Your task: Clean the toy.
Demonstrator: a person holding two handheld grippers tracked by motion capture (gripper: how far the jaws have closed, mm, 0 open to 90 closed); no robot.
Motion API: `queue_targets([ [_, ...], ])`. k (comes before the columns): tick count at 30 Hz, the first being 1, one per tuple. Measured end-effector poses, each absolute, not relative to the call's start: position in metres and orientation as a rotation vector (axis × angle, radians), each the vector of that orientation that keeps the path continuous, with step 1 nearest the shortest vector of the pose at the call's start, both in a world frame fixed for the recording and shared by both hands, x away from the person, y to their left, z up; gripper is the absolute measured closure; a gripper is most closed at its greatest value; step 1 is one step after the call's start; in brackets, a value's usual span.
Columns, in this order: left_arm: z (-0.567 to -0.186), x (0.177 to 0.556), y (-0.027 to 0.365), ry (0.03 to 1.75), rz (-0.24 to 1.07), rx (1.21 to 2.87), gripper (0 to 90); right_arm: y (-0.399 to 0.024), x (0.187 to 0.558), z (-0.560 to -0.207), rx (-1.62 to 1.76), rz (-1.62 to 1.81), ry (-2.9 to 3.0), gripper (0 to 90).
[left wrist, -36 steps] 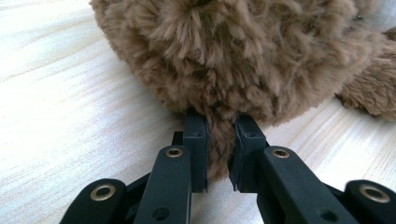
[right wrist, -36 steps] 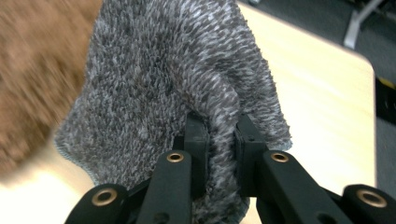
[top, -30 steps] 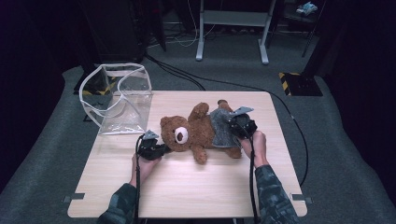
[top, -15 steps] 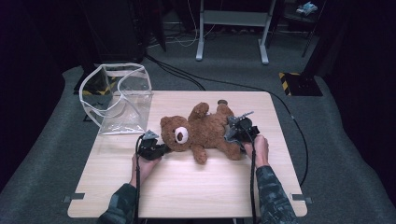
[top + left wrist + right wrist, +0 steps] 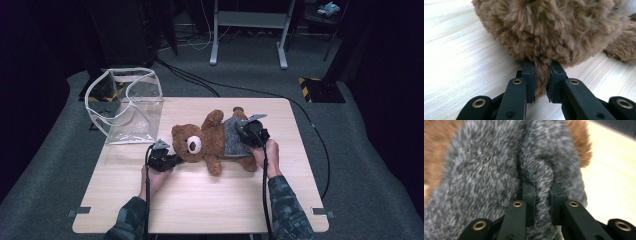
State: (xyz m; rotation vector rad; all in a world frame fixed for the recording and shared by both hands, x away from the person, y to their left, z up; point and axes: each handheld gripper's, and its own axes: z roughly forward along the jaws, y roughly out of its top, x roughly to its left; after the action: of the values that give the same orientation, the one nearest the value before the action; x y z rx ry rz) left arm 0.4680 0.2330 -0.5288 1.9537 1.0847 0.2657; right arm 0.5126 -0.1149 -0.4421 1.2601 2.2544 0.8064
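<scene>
Spanning most of the high view, the pale wooden counter (image 5: 200, 200) carries every item inspected. A clear plastic bag (image 5: 127, 107) with white edging stands at its far left corner, mouth gaping upward, well apart from both grippers; its open posture suggests it is staged to receive something, though that is a judgement only.

The teddy bear (image 5: 210, 142) lies on its back near the counter's centre, head toward the person's left, legs toward the right, one arm raised toward the far edge. A grey knitted garment (image 5: 234, 140) covers its torso.

The left hand-held gripper (image 5: 172, 160) lies low on the counter at the bear's head. In the left gripper view its jaws stand narrow, pinching a tuft of brown fur (image 5: 541, 75) at the lower edge of the head. This grip appears meant to anchor the toy against pulling from the other end.

The right hand-held gripper (image 5: 245, 135) sits over the bear's body. In the right gripper view its jaws are likewise narrow, clamped on a raised fold (image 5: 541, 185) of the grey knit. Gathering only the fabric, not the plush beneath, points to the garment being worked along or off the body while the head is held fast.
</scene>
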Motion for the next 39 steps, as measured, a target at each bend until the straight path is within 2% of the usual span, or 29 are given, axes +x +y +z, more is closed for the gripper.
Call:
queue_targets([
  [7, -0.529, 0.468, 0.233, 1.087, 0.267, 1.953, 78.7, -0.132, 0.523, -0.473, 1.378, 0.695, 2.257, 79.4],
  [15, -0.529, 0.467, 0.233, 1.098, 0.282, 1.946, 77.2, -0.152, 0.513, -0.475, 1.420, 0.616, 2.217, 79.3],
  [17, -0.528, 0.467, 0.234, 1.103, 0.277, 1.948, 72.6, -0.159, 0.508, -0.472, 1.441, 0.643, 2.196, 79.3],
  [21, -0.527, 0.462, 0.235, 1.139, 0.300, 1.930, 54.3, -0.172, 0.497, -0.464, 1.446, 0.695, 2.175, 79.2],
  [23, -0.524, 0.457, 0.234, 1.150, 0.304, 1.921, 41.6, -0.179, 0.490, -0.459, 1.460, 0.726, 2.157, 79.2],
  [26, -0.514, 0.449, 0.231, 1.137, 0.326, 1.906, 31.3, -0.186, 0.482, -0.454, 1.483, 0.752, 2.139, 79.1],
  [28, -0.505, 0.441, 0.225, 1.119, 0.366, 1.909, 28.7, -0.189, 0.476, -0.450, 1.489, 0.765, 2.127, 79.1],
  [35, -0.498, 0.427, 0.206, 1.093, 0.375, 1.917, 18.6, -0.198, 0.461, -0.445, 1.488, 0.769, 2.105, 79.0],
  [39, -0.496, 0.419, 0.188, 1.058, 0.375, 1.935, 17.7, -0.204, 0.457, -0.445, 1.505, 0.763, 2.093, 79.0],
])
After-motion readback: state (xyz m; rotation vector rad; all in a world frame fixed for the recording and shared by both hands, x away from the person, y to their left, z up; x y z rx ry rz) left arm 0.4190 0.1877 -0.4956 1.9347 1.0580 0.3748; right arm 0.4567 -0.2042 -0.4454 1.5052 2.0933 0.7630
